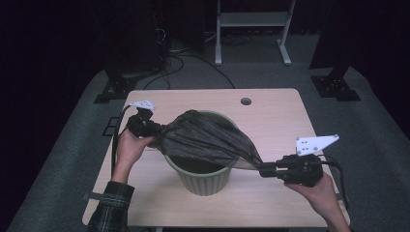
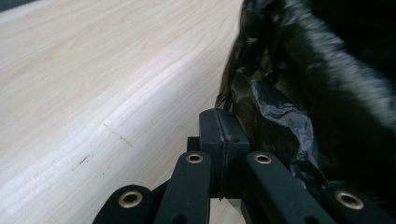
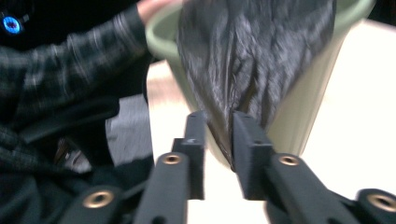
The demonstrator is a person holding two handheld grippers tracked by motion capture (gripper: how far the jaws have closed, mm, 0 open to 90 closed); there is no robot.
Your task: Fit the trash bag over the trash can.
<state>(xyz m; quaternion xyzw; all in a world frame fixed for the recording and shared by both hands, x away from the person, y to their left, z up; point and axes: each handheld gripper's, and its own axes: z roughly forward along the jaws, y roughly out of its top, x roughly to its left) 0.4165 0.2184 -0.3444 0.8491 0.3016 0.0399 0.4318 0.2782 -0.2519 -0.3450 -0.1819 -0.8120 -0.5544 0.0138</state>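
Our left claw (image 1: 155, 129) is pressed fully together, its jaws meeting flat in the left gripper view with the edge of the black bin bag (image 1: 208, 137) pinched between them; crumpled film bunches up just beside the pads (image 2: 224, 140) there. Our left hand (image 1: 129, 147) wraps the claw's body at the bench's left side, with a plaid sleeve (image 1: 112, 205) behind it.

Our right claw (image 1: 263, 169) stands with its jaws a little apart. In the right gripper view a gathered corner of the bag runs down between them and lies against the right-hand jaw, while a narrow gap shows beside the left-hand one, so we cannot say the pads press on the film. Our right hand (image 1: 319, 191) holds this claw near the bench's right front corner.

Between the two claws the bag stretches as a taut, wrinkled sheet, tilted down from left to right, across the top of the pale green ribbed bin (image 1: 205, 176). The bin stands upright near the middle of the light wood bench (image 1: 270, 121); the bag covers the back of its rim while the front of the opening stays uncovered.
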